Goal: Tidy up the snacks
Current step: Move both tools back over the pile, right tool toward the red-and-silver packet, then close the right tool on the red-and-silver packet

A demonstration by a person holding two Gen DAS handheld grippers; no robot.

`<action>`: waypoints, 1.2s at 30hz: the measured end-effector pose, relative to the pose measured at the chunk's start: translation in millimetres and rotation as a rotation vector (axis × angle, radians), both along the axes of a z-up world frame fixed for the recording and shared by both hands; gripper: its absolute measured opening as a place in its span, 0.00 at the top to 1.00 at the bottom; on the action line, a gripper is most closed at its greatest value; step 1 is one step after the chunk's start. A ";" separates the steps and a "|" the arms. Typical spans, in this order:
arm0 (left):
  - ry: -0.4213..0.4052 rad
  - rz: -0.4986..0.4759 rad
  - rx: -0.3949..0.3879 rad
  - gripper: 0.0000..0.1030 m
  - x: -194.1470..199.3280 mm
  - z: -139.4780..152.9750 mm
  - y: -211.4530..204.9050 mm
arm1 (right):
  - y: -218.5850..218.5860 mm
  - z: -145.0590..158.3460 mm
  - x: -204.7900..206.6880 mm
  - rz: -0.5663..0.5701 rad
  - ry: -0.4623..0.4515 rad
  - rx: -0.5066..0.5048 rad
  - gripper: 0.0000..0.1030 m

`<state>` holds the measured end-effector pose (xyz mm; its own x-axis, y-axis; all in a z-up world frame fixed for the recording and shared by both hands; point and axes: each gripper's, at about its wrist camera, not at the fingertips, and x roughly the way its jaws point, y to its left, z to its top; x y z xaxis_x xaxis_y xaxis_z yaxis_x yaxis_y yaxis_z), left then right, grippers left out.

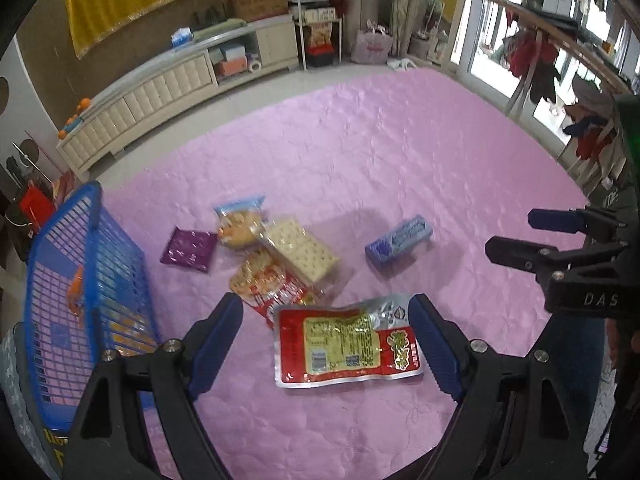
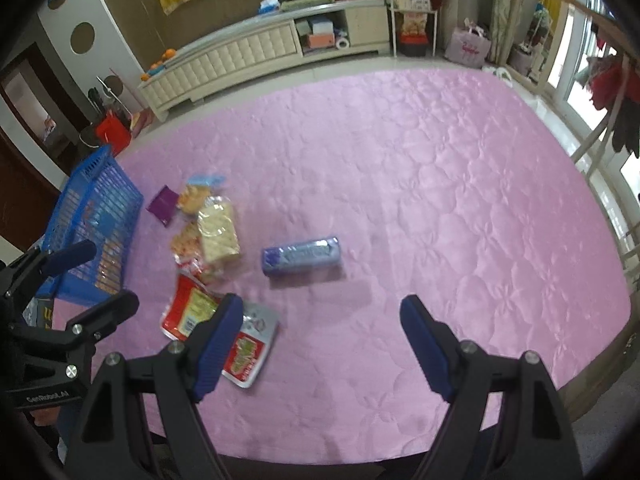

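Note:
Several snack packs lie on the pink quilted table [image 1: 400, 160]. A red and yellow foil pack [image 1: 346, 344] lies flat between the fingers of my open left gripper [image 1: 326, 320]; it also shows in the right wrist view [image 2: 188, 312]. Behind it lie a red-white pack [image 1: 268, 280], a clear cracker pack [image 1: 300, 250], a round bun pack [image 1: 240, 226] and a purple sachet [image 1: 188, 250]. A blue-purple biscuit pack [image 1: 400, 238] lies apart to the right [image 2: 302, 256]. My right gripper [image 2: 322, 320] is open and empty above bare cloth. A blue basket [image 1: 80, 280] stands at the left [image 2: 92, 220].
A cream low cabinet [image 1: 160, 92] runs along the far wall, with a metal shelf rack [image 1: 320, 12] beside it. Windows and a clothes rail [image 1: 560, 60] are at the right. The table's near edge [image 2: 320, 456] is just below my right gripper.

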<state>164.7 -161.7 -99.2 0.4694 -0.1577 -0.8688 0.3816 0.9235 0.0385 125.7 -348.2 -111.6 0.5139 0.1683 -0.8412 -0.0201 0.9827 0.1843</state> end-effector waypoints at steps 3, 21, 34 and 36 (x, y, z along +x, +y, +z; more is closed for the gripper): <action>0.018 -0.030 0.027 0.19 1.9 -11.5 -4.2 | -2.1 -13.5 0.4 0.044 0.010 0.015 0.18; 0.119 0.120 -0.030 0.19 -55.8 -65.3 44.4 | 81.6 -49.2 10.8 0.640 -0.020 -0.134 0.14; 0.155 0.190 -0.069 0.19 -64.6 -82.2 69.9 | 142.1 -84.2 29.7 0.916 0.058 -0.262 0.14; 0.156 0.193 -0.058 0.19 -61.8 -82.5 71.6 | 146.3 -86.6 33.4 0.941 0.089 -0.225 0.14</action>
<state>102.9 -90.1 -181.6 0.3565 -0.1301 -0.9252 0.1950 0.9788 -0.0625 159.1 -201.9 -198.2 0.1839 0.3083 -0.9334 -0.8111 0.5840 0.0331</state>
